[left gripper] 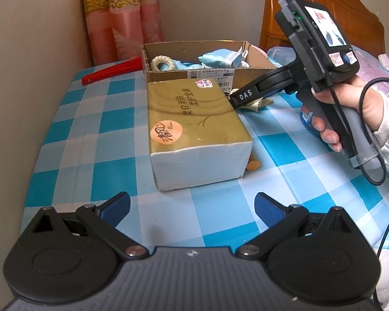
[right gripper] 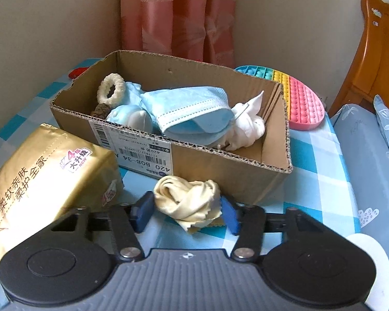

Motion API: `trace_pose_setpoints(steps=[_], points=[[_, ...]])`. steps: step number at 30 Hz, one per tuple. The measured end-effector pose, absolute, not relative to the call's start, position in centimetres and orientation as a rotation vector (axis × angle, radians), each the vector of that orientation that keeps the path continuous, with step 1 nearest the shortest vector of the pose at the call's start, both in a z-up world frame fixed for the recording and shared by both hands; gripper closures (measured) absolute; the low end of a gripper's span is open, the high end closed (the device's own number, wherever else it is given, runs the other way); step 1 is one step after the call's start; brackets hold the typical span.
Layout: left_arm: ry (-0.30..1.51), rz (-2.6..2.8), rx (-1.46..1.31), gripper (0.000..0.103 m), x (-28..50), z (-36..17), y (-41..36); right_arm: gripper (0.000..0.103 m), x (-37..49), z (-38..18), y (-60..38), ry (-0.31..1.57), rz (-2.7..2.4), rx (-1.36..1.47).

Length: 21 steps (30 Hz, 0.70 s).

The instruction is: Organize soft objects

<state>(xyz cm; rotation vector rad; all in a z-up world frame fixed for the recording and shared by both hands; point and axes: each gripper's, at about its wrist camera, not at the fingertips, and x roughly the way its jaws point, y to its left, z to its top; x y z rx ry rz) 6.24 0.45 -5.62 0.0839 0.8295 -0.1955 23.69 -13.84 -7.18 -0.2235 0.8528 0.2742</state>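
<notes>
Right wrist view is showing the right gripper [right gripper: 186, 211] sitting low over the table [right gripper: 321, 160], its blue fingers [right gripper: 142, 211] partly closed around a crumpled cream cloth [right gripper: 192, 202]; both pads are touching the sides of the cloth, which is resting on the blue-and-white checked cover just in front of the cardboard box [right gripper: 220, 165]; whether the cloth is lifted at all I cannot tell; the box is standing open and is holding a cream scrunchie [right gripper: 111, 89], a light blue face mask [right gripper: 192, 111], a pale blue rounded soft thing [right gripper: 129, 118] and a white knotted cloth [right gripper: 246, 127]; a gold tissue pack [right gripper: 44, 171] is lying just left of the gripper, near the box's front corner; a rainbow pop-it mat [right gripper: 298, 96] is lying behind the box on the right, and a pink curtain [right gripper: 179, 18] is hanging beyond

Left wrist view is showing the left gripper [left gripper: 192, 207] hovering above the table with its jaws spread wide and nothing between them; ahead of it the tissue pack is lying lengthwise toward the box; to the right a hand [left gripper: 350, 108] is gripping the handle of the right gripper, whose fingers are angling down onto the cream cloth beside the pack; a red flat object [left gripper: 111, 71] is lying at the far left edge of the table, and a small orange piece [left gripper: 332, 165] is peeking out at the pack's near right corner
</notes>
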Motion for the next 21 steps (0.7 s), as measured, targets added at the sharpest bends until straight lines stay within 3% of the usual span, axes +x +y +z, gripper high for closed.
trace_pose_setpoints(steps=[7,21], points=[[0.821,-0.195,0.092,0.001,5.9,-5.3,0.4,0.059,22.7,-7.0,-13.7,0.858,0.306,-0.242],[0.803,-0.215,0.127,0.002,4.7,-4.8,-0.7,0.059,17.4,-6.2,-13.2,0.860,0.464,-0.302]])
